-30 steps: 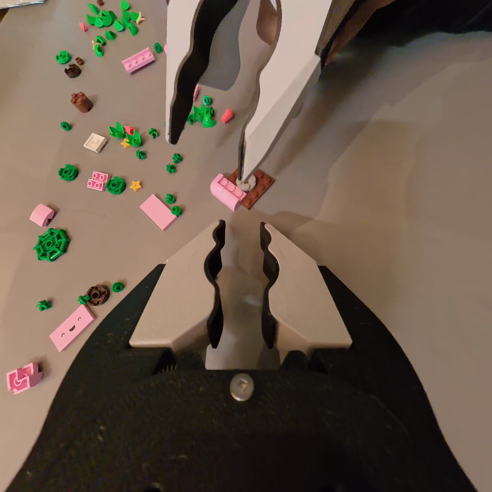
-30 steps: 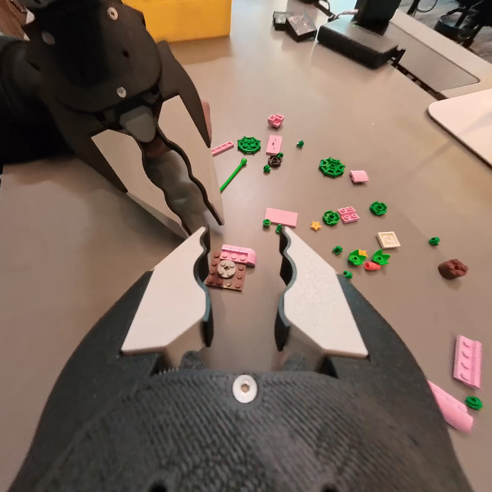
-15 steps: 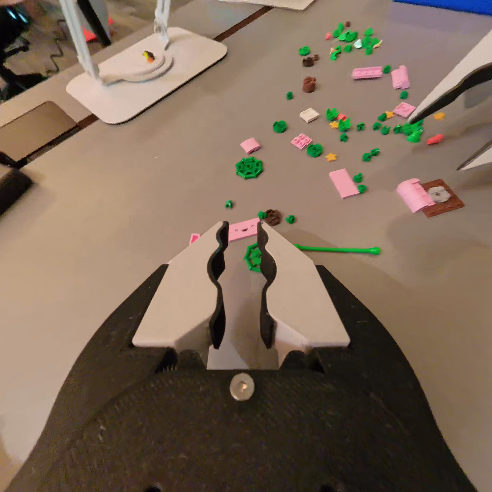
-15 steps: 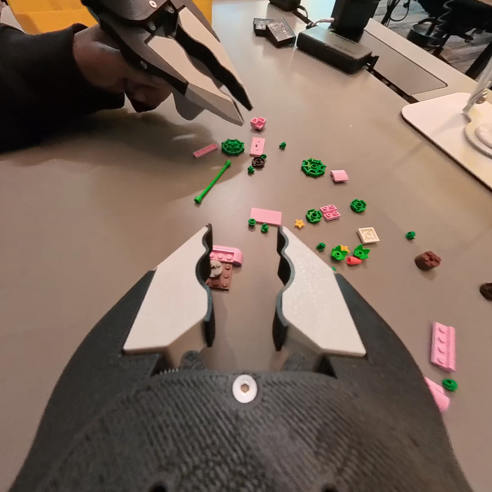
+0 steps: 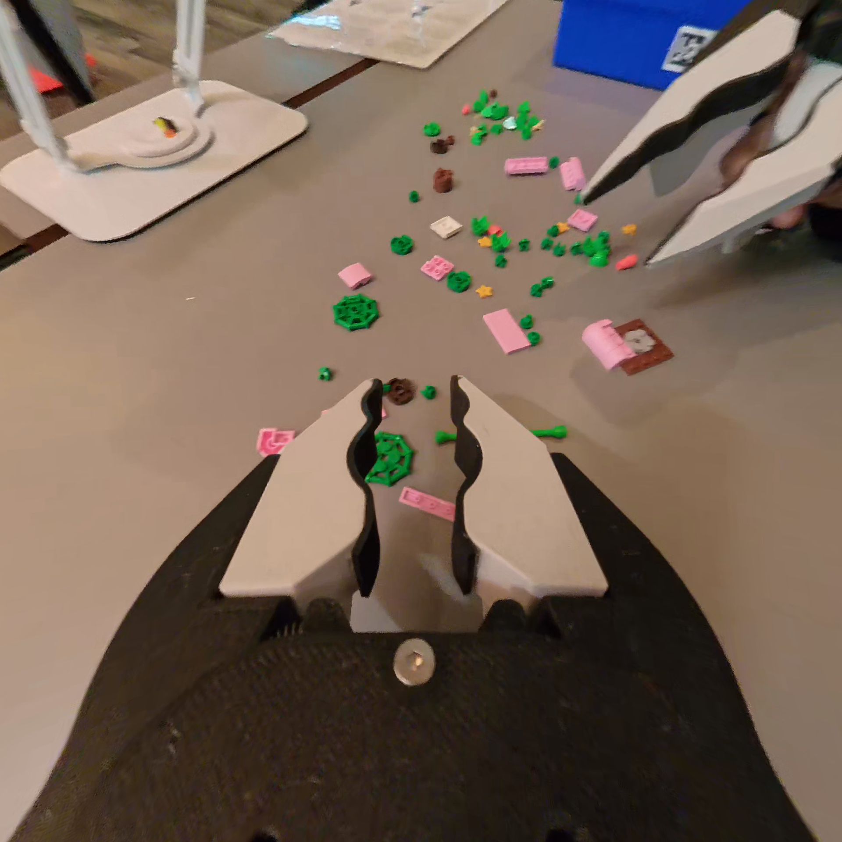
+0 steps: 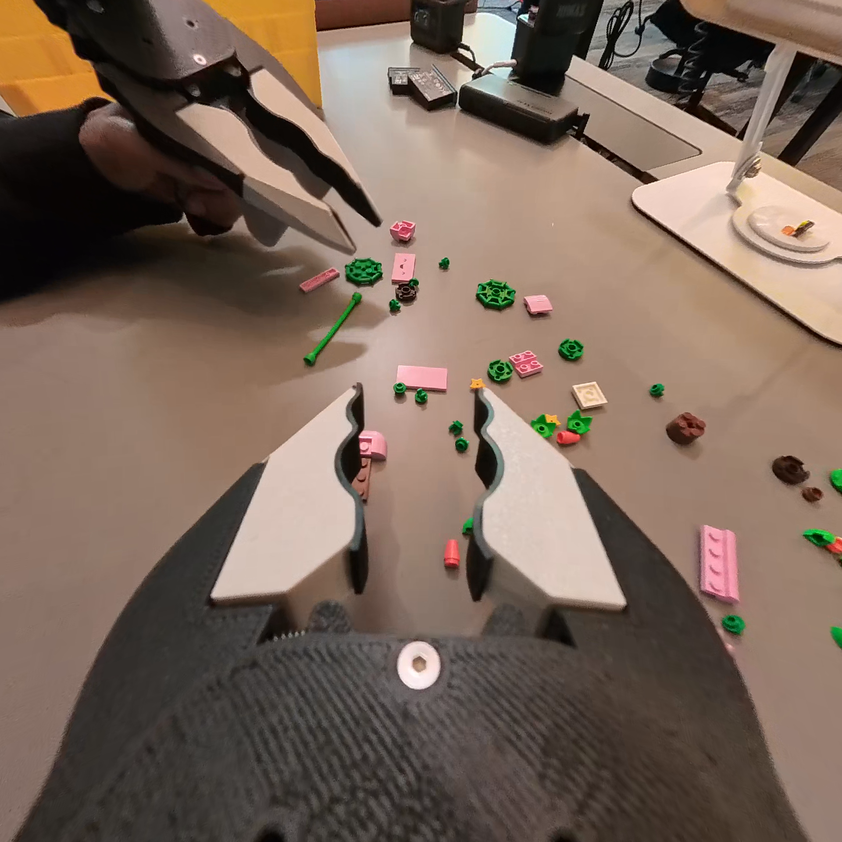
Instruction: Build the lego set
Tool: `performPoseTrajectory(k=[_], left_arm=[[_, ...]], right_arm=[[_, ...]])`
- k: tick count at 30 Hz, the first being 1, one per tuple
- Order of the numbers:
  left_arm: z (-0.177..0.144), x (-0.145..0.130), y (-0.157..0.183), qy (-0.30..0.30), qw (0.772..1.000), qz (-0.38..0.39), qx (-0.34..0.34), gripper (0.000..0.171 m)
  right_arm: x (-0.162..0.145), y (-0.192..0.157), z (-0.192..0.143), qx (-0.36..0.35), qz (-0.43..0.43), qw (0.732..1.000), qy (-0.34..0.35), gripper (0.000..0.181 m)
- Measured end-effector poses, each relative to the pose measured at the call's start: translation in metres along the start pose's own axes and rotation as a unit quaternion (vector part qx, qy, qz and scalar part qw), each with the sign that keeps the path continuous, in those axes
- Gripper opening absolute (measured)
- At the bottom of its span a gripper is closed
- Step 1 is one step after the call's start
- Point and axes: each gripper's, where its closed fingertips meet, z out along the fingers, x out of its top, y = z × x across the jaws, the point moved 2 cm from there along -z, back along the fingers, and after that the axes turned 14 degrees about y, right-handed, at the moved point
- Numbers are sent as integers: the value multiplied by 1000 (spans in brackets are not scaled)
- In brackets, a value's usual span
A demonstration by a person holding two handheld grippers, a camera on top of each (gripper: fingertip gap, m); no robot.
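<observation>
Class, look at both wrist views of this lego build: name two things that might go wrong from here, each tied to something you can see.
1. The left claw is open and empty above a crowded patch: a green web piece, a thin pink plate and a green rod lie close together, so closing may catch or flick the wrong piece.
2. The right claw, also open, has the brown plate with its pink curved brick beside its left finger; a sideways move might shove the assembly.

Brown plate with pink curved brick — flat, loose pieces scattered beyond
</observation>
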Motion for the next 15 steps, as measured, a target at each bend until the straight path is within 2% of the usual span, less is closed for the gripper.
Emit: performPoseTrajectory(k=[7,15], left_arm=[[10,-13,22,-41,996,75,-25,33],[10,-8,22,-26,997,69,-20,32]], right_arm=[[11,16,-9,-35,-4,999,21,48],[32,24,-22,-55,-5,996,71,48]])
